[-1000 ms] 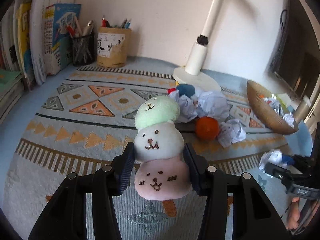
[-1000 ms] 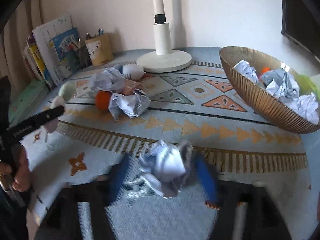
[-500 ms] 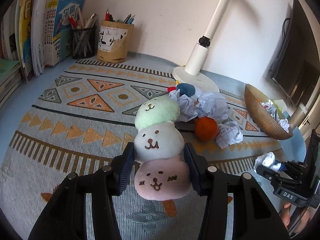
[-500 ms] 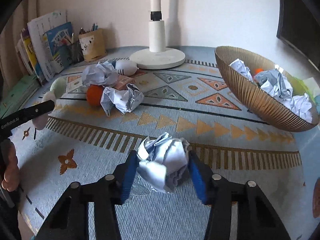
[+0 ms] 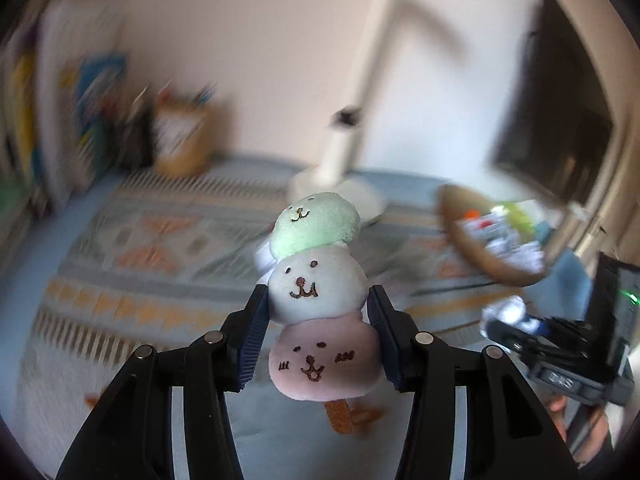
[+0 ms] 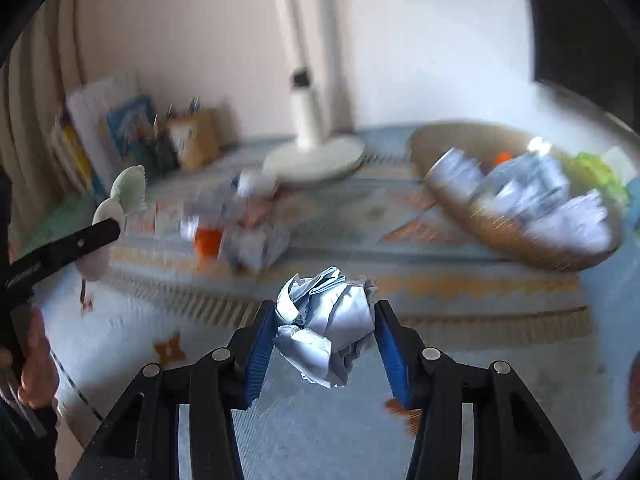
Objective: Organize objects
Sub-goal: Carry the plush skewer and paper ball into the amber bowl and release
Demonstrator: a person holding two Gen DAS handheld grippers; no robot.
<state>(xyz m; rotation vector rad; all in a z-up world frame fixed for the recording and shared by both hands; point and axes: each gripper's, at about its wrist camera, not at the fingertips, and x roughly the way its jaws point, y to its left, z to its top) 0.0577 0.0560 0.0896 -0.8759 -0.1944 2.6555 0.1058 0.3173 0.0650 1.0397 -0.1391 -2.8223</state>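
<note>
Nearest to each camera, both grippers are loaded. The left gripper [image 5: 318,336] is clamped on a plush dumpling skewer [image 5: 320,300]: its blue pads press the flanks of the white middle ball and the pink lower ball, the green ball stands clear above the fingertips, and a brown stick end protrudes below the pink ball. The toy is held off the patterned mat [image 5: 132,280]. The right gripper [image 6: 326,336] is clamped on a crumpled paper ball [image 6: 328,324], with both pads in contact with its sides; the ball is likewise held off the mat.

Further out, in the right wrist view, a loose pile of crumpled paper [image 6: 256,244] and an orange ball [image 6: 208,240] lie on the mat. To the right, a woven bowl [image 6: 532,252] holds more crumpled paper. Behind the pile stands a white lamp base [image 6: 316,158]. Against the far wall sit a pen holder [image 6: 196,138] and upright books [image 6: 108,128]. Background detail is blurred.
</note>
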